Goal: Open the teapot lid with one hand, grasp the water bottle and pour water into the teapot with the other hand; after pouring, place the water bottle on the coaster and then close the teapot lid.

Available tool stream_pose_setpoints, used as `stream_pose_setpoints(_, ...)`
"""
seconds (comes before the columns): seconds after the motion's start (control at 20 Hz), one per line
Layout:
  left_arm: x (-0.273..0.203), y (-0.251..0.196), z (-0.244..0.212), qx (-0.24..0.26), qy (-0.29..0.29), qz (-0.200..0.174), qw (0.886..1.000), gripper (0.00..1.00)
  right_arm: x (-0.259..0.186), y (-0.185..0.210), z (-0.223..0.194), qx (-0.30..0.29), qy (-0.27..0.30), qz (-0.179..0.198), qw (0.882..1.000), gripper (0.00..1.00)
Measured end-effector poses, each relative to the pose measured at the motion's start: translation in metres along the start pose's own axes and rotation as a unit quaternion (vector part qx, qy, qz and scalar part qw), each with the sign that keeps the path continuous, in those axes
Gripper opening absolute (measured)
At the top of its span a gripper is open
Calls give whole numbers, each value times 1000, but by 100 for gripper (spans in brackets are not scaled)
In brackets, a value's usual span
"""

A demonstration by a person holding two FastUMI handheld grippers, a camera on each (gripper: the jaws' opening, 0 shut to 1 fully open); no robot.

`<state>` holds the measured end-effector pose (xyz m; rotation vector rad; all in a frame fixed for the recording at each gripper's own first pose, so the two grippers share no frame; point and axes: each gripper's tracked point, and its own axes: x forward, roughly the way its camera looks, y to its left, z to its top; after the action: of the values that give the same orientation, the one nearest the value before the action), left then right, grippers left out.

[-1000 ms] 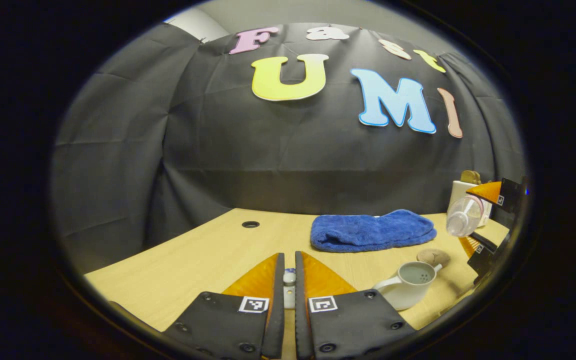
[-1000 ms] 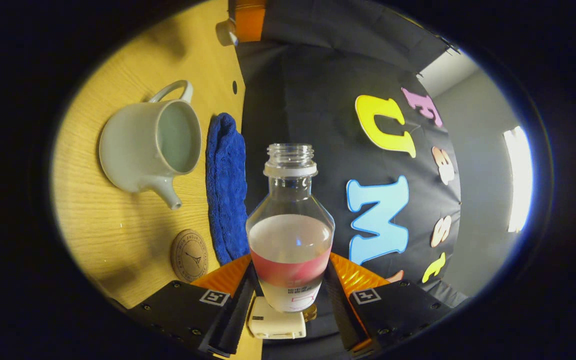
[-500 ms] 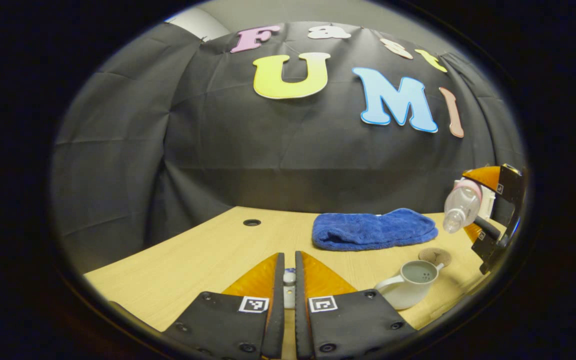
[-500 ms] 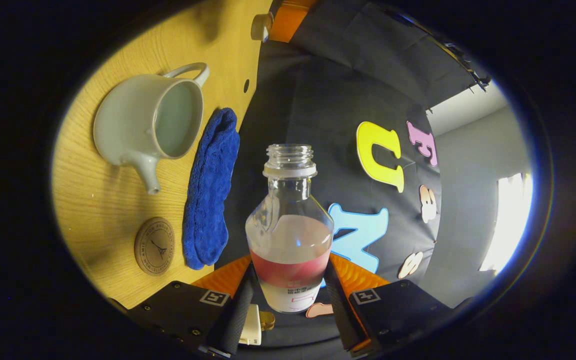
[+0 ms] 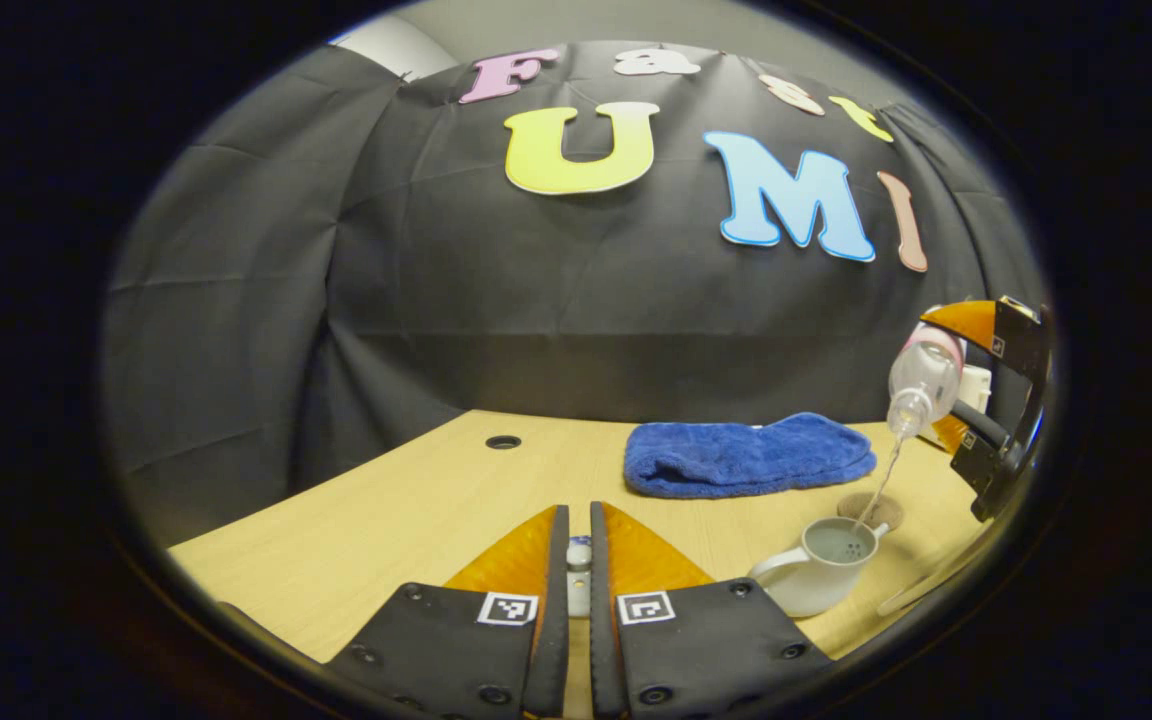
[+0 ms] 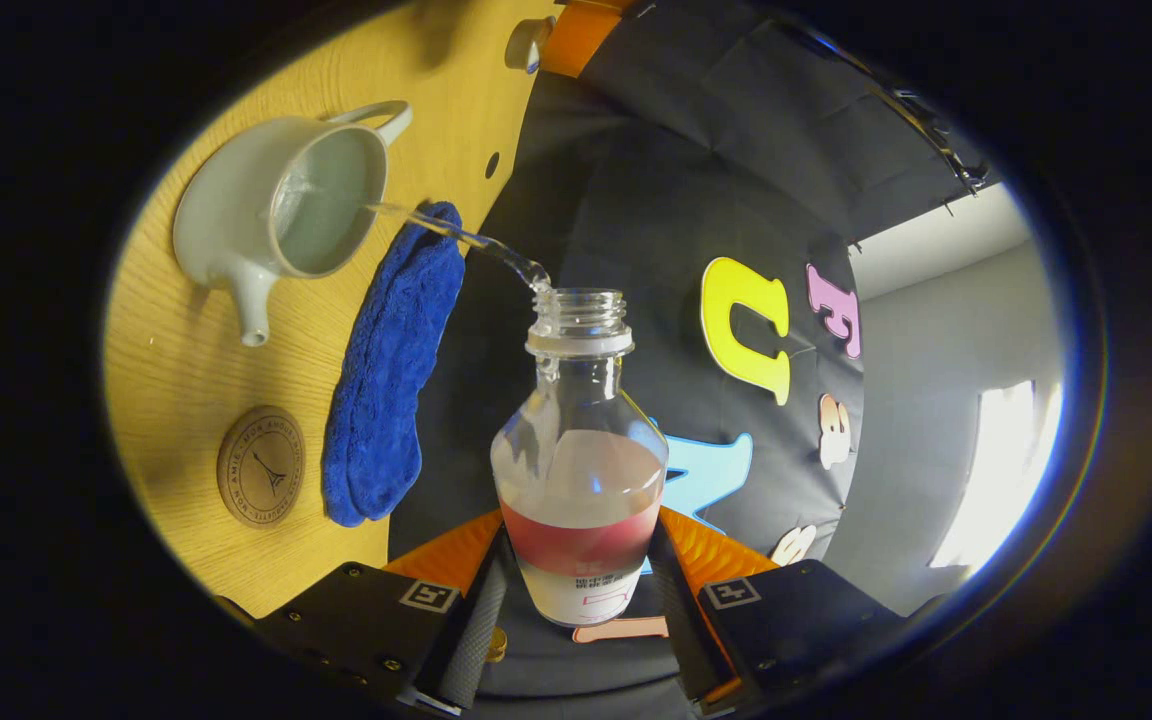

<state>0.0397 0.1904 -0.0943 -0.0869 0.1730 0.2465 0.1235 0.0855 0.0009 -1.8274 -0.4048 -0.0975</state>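
Over the teapot [image 6: 281, 205], right gripper [image 6: 576, 590] has the water bottle [image 6: 579, 470] clamped between both fingers at the label band, tipped so a thin stream runs from the neck into the open pot. From the left gripper view I see the same pour: bottle [image 5: 921, 375] high at right, stream landing in the teapot [image 5: 821, 570] on the table [image 5: 416, 510].

Left gripper [image 5: 579, 585] is nearly closed, fingers pinching what looks like the teapot lid [image 5: 579, 560] by its knob, parked off to the side of the pot; lid mostly hidden.

For the pour, I'd hold this tilt and keep the stream inside the rim, away from the spout side. No faster: wider tilt risks glugging and splash onto the wood. Then level out before swinging away, so no drip trail.

Count: one teapot, one bottle, one lid, one coaster [image 6: 261, 467] lying free just beside the blue towel [image 6: 391, 370], one towel.
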Motion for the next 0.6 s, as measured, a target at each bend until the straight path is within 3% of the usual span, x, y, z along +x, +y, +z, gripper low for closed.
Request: stream_pose_setpoints(0.6,2,-4,-5,6,6,-2,1000,16,9,-22,-12,-25,-6,-29,999,74)
